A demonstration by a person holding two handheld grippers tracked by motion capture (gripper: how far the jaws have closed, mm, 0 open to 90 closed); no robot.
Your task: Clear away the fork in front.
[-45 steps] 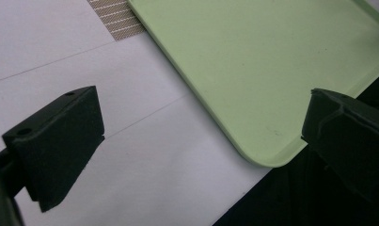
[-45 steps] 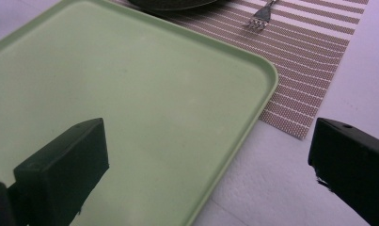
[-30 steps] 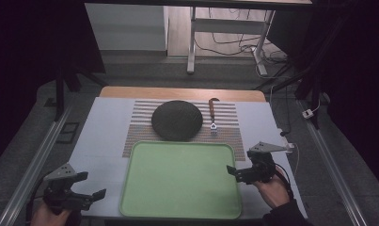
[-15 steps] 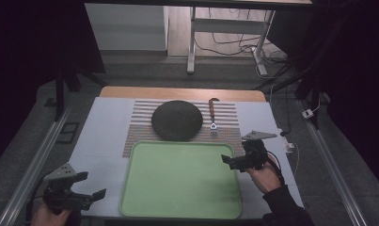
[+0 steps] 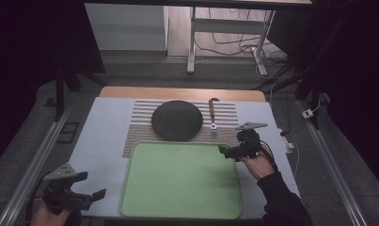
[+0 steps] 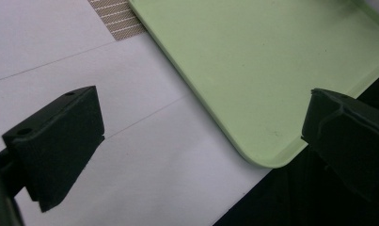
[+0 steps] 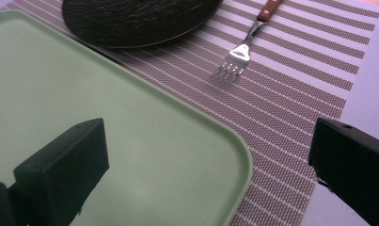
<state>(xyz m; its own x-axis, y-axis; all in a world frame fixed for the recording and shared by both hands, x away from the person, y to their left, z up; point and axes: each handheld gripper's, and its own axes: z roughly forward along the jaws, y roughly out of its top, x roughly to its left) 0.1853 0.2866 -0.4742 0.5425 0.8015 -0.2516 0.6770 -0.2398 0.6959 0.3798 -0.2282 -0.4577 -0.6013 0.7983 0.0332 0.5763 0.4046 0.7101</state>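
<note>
Jaws on my right tool (image 5: 228,152) stand wide apart with nothing between them; in the right gripper view they frame the far right corner of the green tray (image 7: 130,141) and the striped placemat (image 7: 290,94) beyond it. From the high view I see this tool held over the tray's right edge, near its far corner, pointing left across the tray. I cannot tell whether it touches the rim or hangs just above it.

My left tool (image 5: 86,195) is likewise spread wide and empty. It sits at the near left of the counter (image 5: 102,141), just beside the tray's near left corner and apart from it. In the left gripper view its jaws bracket that rounded corner of the tray (image 6: 253,70), with bare white counter (image 6: 130,141) under the left jaw and the counter's near edge dropping to dark under the right one.

The tray (image 5: 177,179) lies empty, filling the near middle of the counter. Its far edge overlaps the placemat (image 5: 140,127). On the mat a dark round plate (image 5: 177,120) rests just beyond the tray, and a fork (image 5: 213,115) with a wooden handle lies right of the plate, tines toward me, apart from both plate and tray. Open counter runs down both sides of the tray, wider on the left.
</note>
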